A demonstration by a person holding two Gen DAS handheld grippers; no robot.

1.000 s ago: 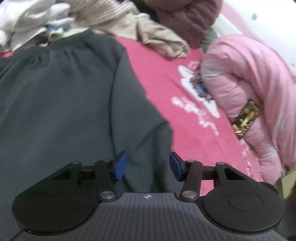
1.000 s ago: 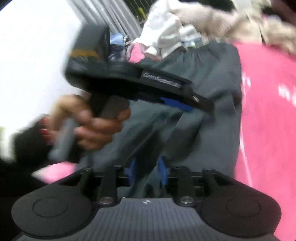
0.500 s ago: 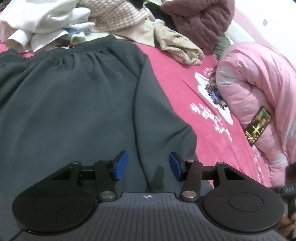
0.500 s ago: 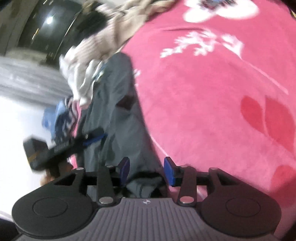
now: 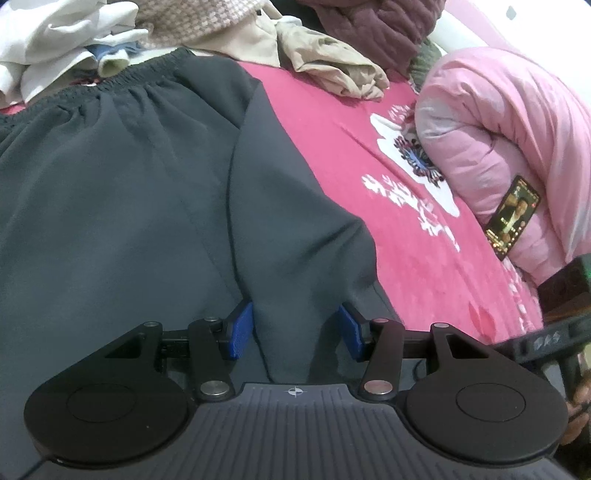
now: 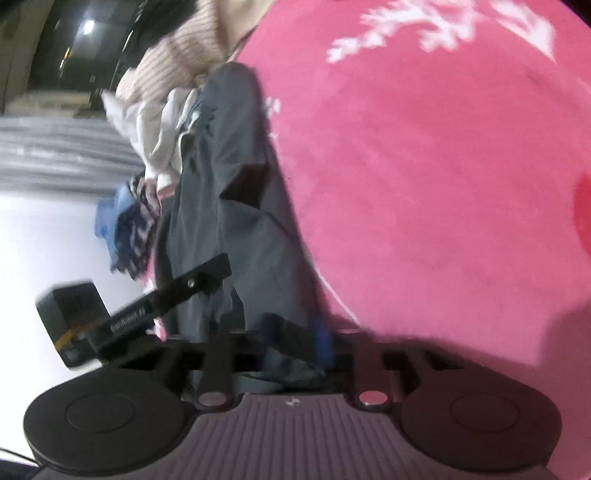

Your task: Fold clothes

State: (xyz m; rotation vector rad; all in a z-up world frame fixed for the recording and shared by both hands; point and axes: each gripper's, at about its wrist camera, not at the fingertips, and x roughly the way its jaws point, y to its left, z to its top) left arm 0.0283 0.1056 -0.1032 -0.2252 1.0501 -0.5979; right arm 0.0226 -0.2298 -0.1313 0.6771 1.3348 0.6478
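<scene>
Left gripper (image 5: pixel 295 328): blue pads spread wide, hovering low over the near edge of the dark grey trousers (image 5: pixel 147 206), a fold of the cloth lying in the gap between the pads but not pinched. Right gripper (image 6: pixel 295 339): blurred, pads drawn fairly close with a bunch of the same trousers between them; cannot tell whether actually clamped.

Trousers spread flat on the pink bedspread (image 5: pixel 399 236), elastic waistband (image 5: pixel 122 79) at the far end, one leg folded over with its edge running down toward the left gripper. In the right wrist view, the same trousers (image 6: pixel 229 206) stretching away from the pads, the left gripper (image 6: pixel 173 295) seen from the side above them.

Past the waistband, a heap of unfolded clothes: white garment (image 5: pixel 62 40), knitted beige piece (image 5: pixel 199 18), tan garment (image 5: pixel 332 66), dark red quilted piece (image 5: pixel 380 29). To the right, a rolled pink quilt (image 5: pixel 517 147) on the bedspread, a phone (image 5: pixel 513 218) with a lit screen leaning against it. White printed pattern (image 5: pixel 406 192) on the bedspread just beside the quilt.
</scene>
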